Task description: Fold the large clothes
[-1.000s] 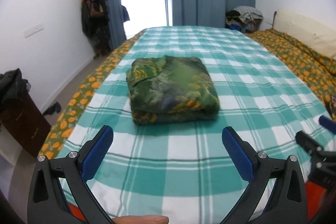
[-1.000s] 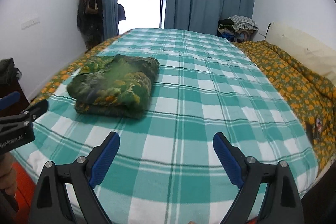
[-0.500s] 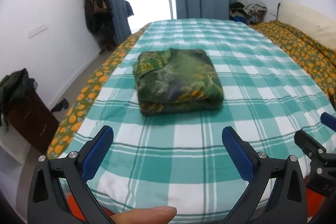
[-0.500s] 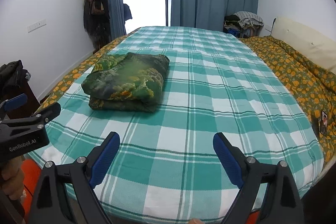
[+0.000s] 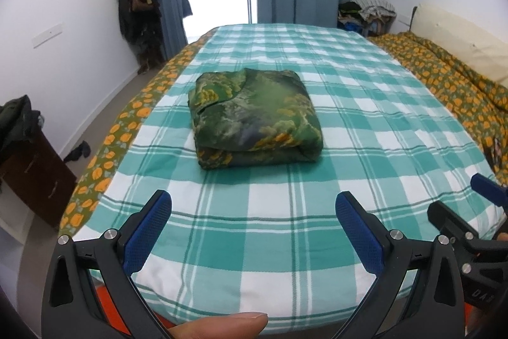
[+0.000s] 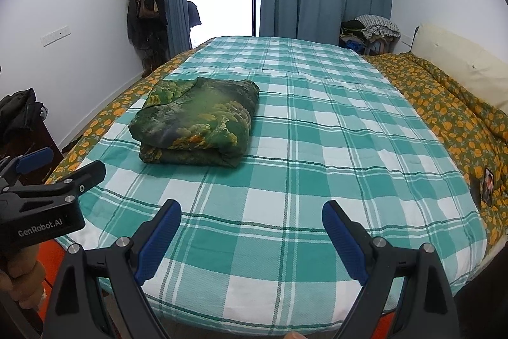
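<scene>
Both tongs, left [image 5: 253, 227] and right [image 6: 251, 235], are released, gripping nothing; ahead of them a folded green floral-print fabric bundle [image 5: 254, 121] rests on the teal-and-white checked bed [image 5: 365, 116].

The left gripper [image 5: 254, 226] is level, pointing forward, its blue-padded fingers [image 5: 147, 231] spread wide with nothing between them; a fingertip [image 5: 222, 324] of the holding hand shows at the bottom edge of its own view. The right gripper [image 6: 250, 232] is likewise level, jaws wide apart and holding nothing. The two sit side by side, each visible at the edge of the other's view, apart and not touching.
</scene>
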Available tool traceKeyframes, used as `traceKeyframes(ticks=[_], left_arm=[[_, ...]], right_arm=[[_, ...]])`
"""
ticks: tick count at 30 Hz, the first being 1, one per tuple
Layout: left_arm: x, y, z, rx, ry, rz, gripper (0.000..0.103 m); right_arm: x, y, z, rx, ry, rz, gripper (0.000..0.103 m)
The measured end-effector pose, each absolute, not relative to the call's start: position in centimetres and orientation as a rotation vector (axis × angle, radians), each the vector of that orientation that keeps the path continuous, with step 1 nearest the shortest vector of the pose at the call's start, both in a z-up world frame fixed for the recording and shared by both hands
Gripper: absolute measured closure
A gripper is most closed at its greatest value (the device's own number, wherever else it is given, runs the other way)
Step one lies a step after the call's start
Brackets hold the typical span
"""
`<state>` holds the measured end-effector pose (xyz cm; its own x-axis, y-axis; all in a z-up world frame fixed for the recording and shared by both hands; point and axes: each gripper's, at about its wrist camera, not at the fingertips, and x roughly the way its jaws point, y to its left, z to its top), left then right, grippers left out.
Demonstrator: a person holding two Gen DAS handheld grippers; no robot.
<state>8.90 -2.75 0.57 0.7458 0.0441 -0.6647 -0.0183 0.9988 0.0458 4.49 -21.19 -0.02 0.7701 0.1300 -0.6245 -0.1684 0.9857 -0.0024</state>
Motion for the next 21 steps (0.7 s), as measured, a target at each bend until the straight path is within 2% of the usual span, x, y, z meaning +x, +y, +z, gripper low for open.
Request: traceKeyframes(ticks=[21], left_arm=[[8.71,-3.1,0.93,0.035,0.711,0.014,0.001]], right_arm=[[4.23,-20.7,-0.14,-0.079,0.677,0.16,0.011]])
